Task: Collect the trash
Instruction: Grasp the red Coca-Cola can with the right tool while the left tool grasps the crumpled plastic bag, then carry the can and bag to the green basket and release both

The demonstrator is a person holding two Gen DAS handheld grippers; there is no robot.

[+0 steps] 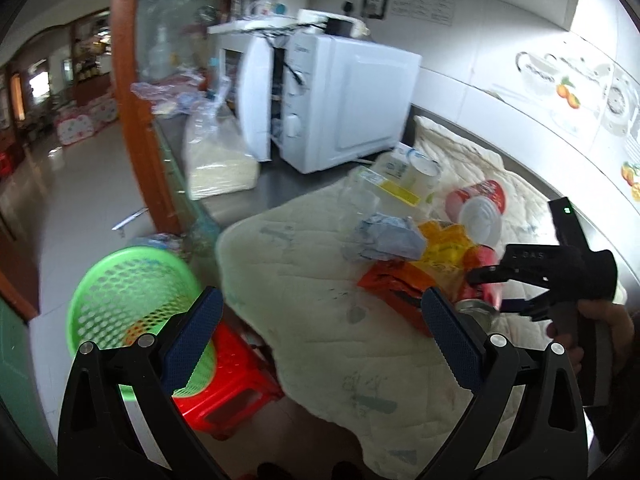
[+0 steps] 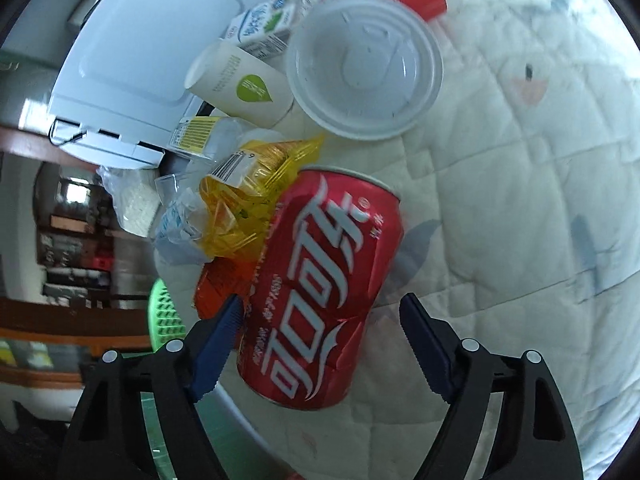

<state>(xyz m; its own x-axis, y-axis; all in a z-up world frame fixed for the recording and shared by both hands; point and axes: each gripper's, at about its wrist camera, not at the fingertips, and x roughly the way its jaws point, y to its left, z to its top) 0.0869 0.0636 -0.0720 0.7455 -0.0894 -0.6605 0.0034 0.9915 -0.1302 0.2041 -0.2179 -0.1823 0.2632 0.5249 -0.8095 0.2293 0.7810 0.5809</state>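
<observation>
Two tools: right tool point(image 2: 322, 344) spread around red cola can point(image 2: 320, 292) without clamping, left tool point(image 1: 320, 344) released, green basket point(image 1: 132, 304) near left.

A white microwave point(image 1: 332, 104) stands beside a bag of rice point(image 1: 218, 156) on the counter.

A dented red cola can point(image 2: 320, 292) was seen lying on its side on the quilted cloth. Yellow point(image 2: 256, 204) and orange wrappers point(image 1: 396, 284), crumpled plastic, 1 lidded red cup point(image 2: 366, 64) and 1 paper cup point(image 2: 240, 86) were heaped beside it.
</observation>
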